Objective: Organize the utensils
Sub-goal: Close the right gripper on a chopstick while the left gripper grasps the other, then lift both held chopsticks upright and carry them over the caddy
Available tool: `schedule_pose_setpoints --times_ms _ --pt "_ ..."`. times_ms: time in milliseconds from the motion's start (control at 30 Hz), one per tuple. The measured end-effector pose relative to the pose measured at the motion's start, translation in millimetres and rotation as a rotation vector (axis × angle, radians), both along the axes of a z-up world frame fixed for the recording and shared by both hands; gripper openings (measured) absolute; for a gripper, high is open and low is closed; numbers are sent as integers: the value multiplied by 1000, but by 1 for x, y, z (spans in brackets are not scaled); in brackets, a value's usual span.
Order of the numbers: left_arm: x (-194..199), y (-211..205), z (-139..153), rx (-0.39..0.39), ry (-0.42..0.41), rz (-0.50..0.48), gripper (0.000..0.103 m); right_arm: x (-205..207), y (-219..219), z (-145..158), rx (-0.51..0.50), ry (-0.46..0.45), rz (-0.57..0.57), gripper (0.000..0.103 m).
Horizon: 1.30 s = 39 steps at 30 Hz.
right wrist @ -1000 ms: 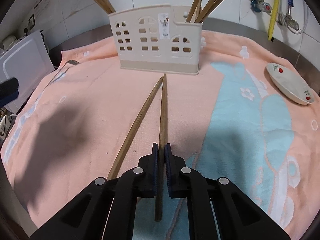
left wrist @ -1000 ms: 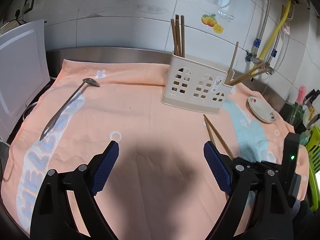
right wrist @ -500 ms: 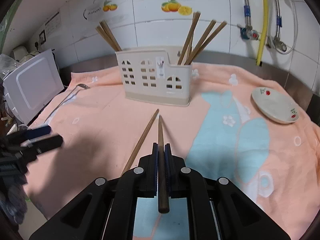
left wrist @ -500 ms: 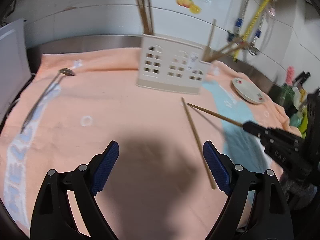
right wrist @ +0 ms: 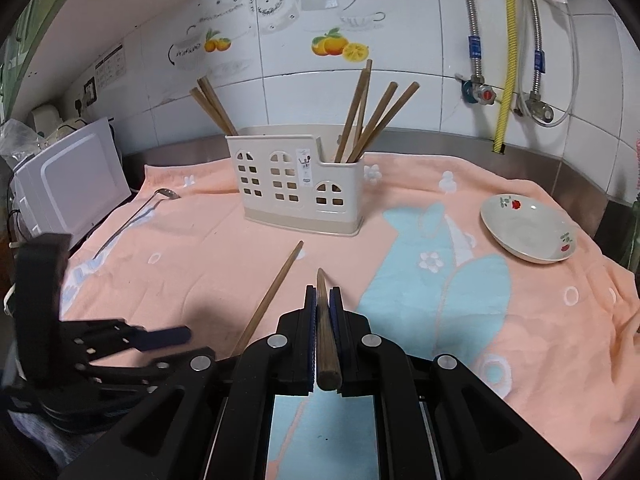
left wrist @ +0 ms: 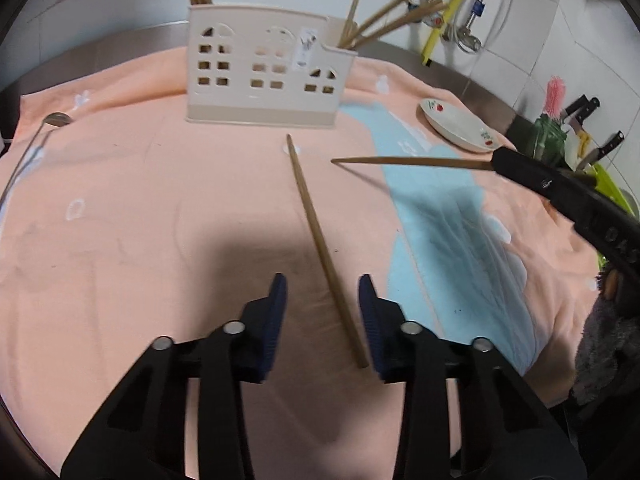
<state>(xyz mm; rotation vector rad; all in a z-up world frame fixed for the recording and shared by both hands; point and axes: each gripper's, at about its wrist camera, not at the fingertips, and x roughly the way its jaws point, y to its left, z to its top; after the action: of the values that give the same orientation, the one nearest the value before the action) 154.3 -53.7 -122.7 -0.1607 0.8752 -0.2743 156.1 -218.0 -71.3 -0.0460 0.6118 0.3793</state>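
A: Since a second ago the right gripper has lifted its chopstick clear of the towel, and the left gripper has swung over and narrowed around the second chopstick.

B: Is the left one gripping yet?

A: No. Its fingers stand part-open, either side of the thick end, not touching. The right gripper is pinched tight on its chopstick, tip pointing ahead toward the utensil holder.

B: So both are heading there?

A: Likely. The holder stands well ahead of both grippers, chopsticks already in two compartments. A metal ladle lies far left, untouched.
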Motion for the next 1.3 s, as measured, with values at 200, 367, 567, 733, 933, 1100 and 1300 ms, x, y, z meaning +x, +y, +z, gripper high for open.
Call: schedule_pose_setpoints --times_ms 200,367,567,733,933,1100,1300 --pt "13 -13 -13 5 33 -8 22 -2 -7 3 6 -8 -3 6" --pt "20 -15 -21 14 60 17 21 -1 -12 4 10 -8 -7 6" --pt "23 -21 -22 46 61 25 19 -1 -14 5 13 -11 -10 6" --pt "25 -30 -22 121 54 22 11 -1 -14 7 13 -13 -10 6" --pt "25 -22 -14 92 49 17 6 -2 -14 12 10 -23 -10 6" --pt "18 -7 12 68 -13 18 6 -2 -13 19 11 -31 -2 6" --pt "10 13 56 32 -117 32 6 2 -6 27 3 -28 20 6"
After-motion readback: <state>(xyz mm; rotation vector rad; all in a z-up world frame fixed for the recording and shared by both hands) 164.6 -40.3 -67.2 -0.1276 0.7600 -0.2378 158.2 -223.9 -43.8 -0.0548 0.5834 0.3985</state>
